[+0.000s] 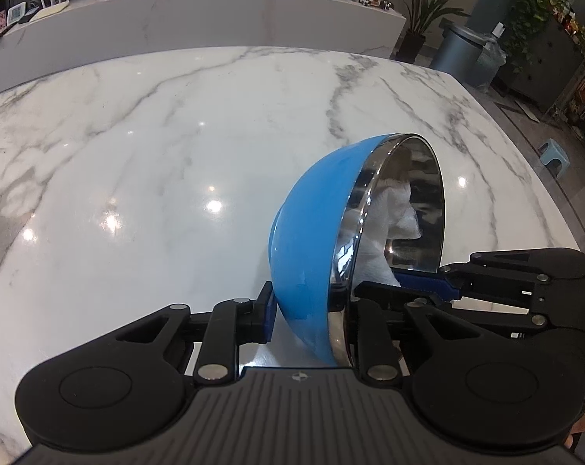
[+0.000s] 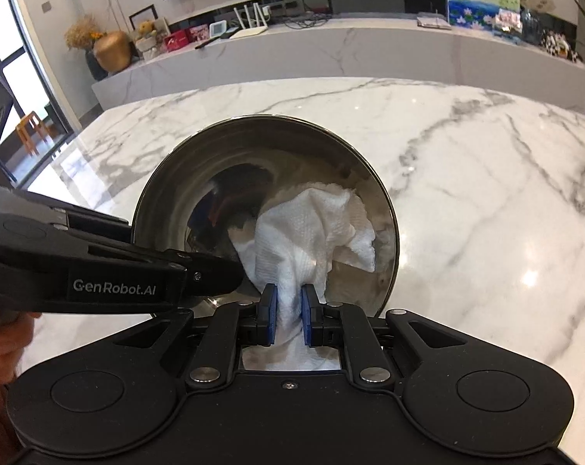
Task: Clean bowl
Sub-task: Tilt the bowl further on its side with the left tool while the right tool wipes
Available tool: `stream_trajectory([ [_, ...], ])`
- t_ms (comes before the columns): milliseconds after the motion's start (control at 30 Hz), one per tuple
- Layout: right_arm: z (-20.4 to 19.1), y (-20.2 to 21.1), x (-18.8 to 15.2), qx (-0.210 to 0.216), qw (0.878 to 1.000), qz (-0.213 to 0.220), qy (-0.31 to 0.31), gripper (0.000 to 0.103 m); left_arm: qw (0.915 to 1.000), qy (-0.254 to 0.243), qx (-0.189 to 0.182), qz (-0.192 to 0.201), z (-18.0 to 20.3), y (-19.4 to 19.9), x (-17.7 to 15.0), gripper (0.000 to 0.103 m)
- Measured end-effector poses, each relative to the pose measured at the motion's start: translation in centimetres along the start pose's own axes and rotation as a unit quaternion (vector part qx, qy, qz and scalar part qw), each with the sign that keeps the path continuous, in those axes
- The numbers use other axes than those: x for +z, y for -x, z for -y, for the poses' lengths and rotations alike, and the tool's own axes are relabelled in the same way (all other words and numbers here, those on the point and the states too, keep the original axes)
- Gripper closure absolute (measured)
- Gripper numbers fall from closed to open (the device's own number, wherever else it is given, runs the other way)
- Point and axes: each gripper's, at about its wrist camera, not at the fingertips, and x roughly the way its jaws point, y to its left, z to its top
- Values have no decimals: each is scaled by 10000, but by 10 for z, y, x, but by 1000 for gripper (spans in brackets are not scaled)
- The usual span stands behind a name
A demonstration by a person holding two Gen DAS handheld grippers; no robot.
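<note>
Right gripper (image 2: 288,312) jaws clamped on a white paper towel (image 2: 312,228), pushing it into the tipped steel bowl (image 2: 199,178). Left gripper (image 2: 219,271) pinches the bowl's near-left rim. Marble tabletop (image 2: 467,193) beneath the bowl.

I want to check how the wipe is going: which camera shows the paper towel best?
The right wrist view: the paper towel lies open to view inside the bowl, pinched by the right gripper. The left wrist view shows mostly its reflection past the rim.
</note>
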Motion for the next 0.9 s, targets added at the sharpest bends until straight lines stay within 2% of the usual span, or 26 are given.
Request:
stream_trajectory([
  [233,-17,-10,-2,-639,9922,119,1062,93,9999,-147,91,-1,3,0,1,83],
  [333,-30,-11,-9,-1049,9792,189,1727,93,9996,-229,139,0,5,1,0,83],
  [567,-40,-13,-14,-1462,9628,295,2255,93,9982,-496,338,45,10,2,0,83],
  [733,-47,-16,-18,-1658,9508,326,2597,93,9933,-909,679,229,22,5,-2,83],
  [800,-46,-17,-17,-1640,9520,315,2567,93,9928,-942,695,264,23,5,-2,83],
  [900,-44,-19,-13,-1592,9556,303,2460,93,9956,-738,526,226,17,4,-2,83],
])
